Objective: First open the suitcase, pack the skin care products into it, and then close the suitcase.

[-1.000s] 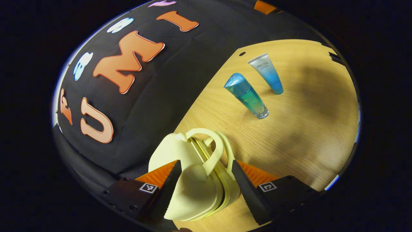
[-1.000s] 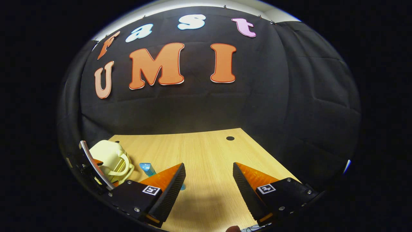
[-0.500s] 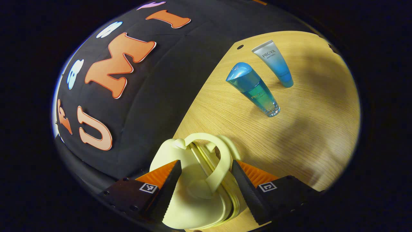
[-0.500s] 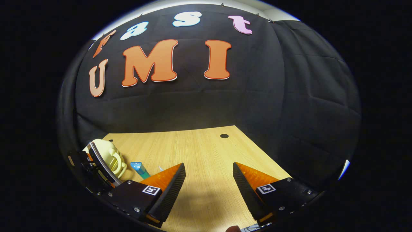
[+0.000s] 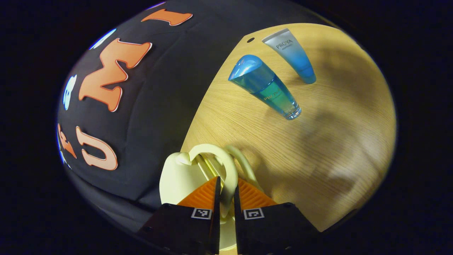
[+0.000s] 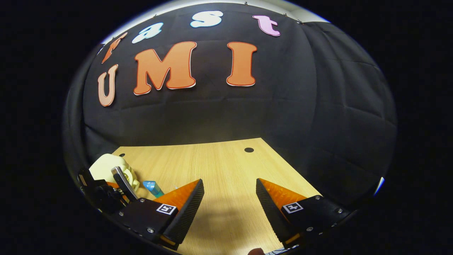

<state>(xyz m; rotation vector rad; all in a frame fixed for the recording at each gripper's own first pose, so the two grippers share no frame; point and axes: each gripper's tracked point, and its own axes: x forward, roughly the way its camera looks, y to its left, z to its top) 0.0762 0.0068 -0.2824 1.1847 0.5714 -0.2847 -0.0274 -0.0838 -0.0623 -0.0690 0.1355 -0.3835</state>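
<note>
- Pinching one of the pale yellow suitcase's [image 5: 184, 173] looped handles [image 5: 226, 170], the left gripper [image 5: 225, 191] has its two orange fingers drawn nearly together on the loop; the suitcase stands closed at the wooden table's [image 5: 318, 148] edge next to the black wall.
- Left gripper view: a blue-green bottle [image 5: 266, 89] and a blue tube [image 5: 292, 55] stand upright on the table beyond the suitcase, near each other but apart.
- Right gripper view: the right gripper [image 6: 229, 193] hangs released above bare table [image 6: 219, 166], fingers wide apart and touching nothing.
- Far left in that view sits the suitcase [image 6: 106, 166] with the left gripper's dark body [image 6: 106, 193] against it, and the bottle's blue cap [image 6: 150, 186] peeks up beside the right gripper's finger; the tube cannot be made out clearly there.
</note>
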